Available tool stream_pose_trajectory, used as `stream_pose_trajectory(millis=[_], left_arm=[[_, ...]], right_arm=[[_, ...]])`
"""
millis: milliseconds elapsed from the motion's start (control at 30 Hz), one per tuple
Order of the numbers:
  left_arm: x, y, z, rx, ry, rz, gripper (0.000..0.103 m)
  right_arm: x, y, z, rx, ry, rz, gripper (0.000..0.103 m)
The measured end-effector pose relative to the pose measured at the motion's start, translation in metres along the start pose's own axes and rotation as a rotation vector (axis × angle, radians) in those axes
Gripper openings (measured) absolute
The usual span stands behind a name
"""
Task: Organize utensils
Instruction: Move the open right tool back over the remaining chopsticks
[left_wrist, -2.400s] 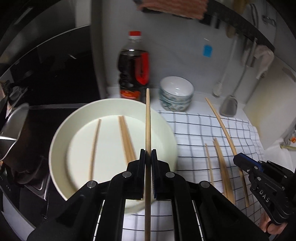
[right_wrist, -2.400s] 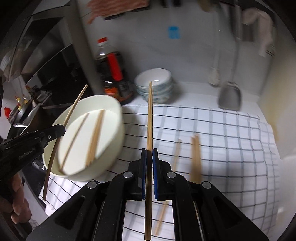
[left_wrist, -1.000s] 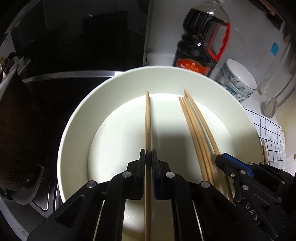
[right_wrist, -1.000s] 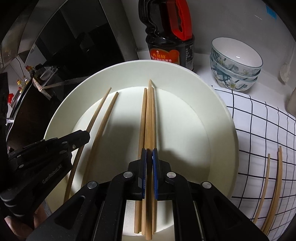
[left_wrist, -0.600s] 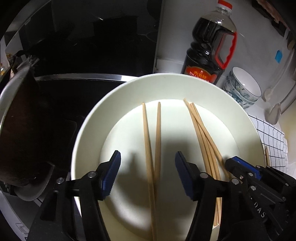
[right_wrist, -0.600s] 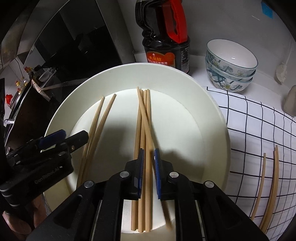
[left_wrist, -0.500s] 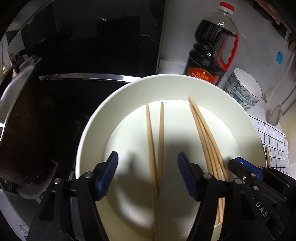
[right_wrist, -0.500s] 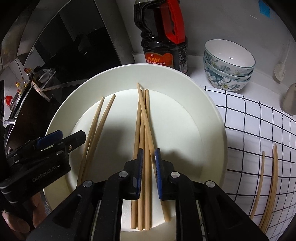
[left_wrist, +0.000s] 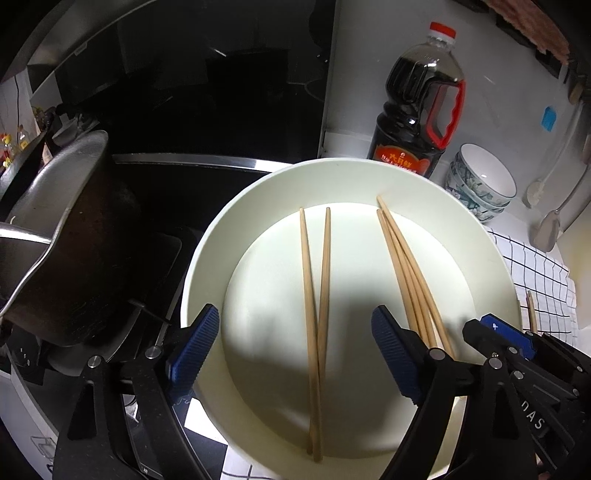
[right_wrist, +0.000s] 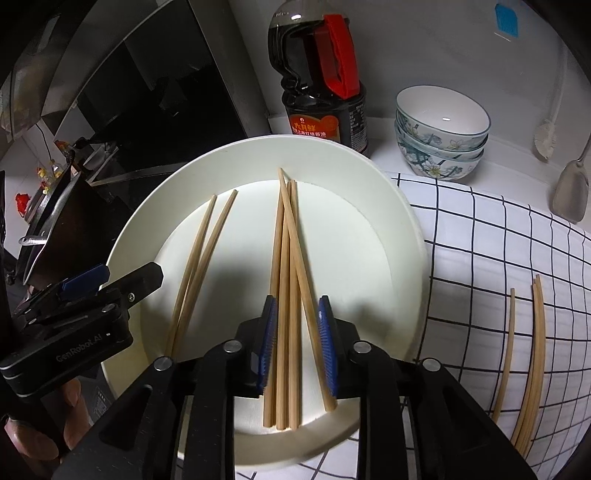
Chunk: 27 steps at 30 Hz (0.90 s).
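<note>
Chopsticks (right_wrist: 284, 280) lie on the white plate (right_wrist: 402, 236) beneath both grippers' empty, parted jaws.

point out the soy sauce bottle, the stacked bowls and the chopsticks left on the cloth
soy sauce bottle (right_wrist: 320, 122), right wrist view, on its label.
stacked bowls (right_wrist: 441, 110), right wrist view, inside of the top bowl.
chopsticks left on the cloth (right_wrist: 534, 365), right wrist view, mid-length of the right-hand bundle.
</note>
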<state>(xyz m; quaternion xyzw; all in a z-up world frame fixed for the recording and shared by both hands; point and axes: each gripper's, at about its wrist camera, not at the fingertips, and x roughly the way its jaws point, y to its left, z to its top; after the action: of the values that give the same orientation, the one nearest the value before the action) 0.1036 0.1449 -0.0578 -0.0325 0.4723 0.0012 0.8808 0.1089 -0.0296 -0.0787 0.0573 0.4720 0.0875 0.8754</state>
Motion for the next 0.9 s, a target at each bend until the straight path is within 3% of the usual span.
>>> stream_pose_trajectory(millis=[200, 900], left_arm=[[-0.014, -0.004, -0.007, -0.008, -0.013, -0.003, 0.085], [-0.057, -0.044, -0.033, -0.014, -0.047, 0.007, 0.095]], right_arm=[[-0.014, -0.002, -0.008, -0.009, -0.013, -0.002, 0.026], [-0.07, -0.038, -0.042, -0.016, -0.053, 0.007, 0.054]])
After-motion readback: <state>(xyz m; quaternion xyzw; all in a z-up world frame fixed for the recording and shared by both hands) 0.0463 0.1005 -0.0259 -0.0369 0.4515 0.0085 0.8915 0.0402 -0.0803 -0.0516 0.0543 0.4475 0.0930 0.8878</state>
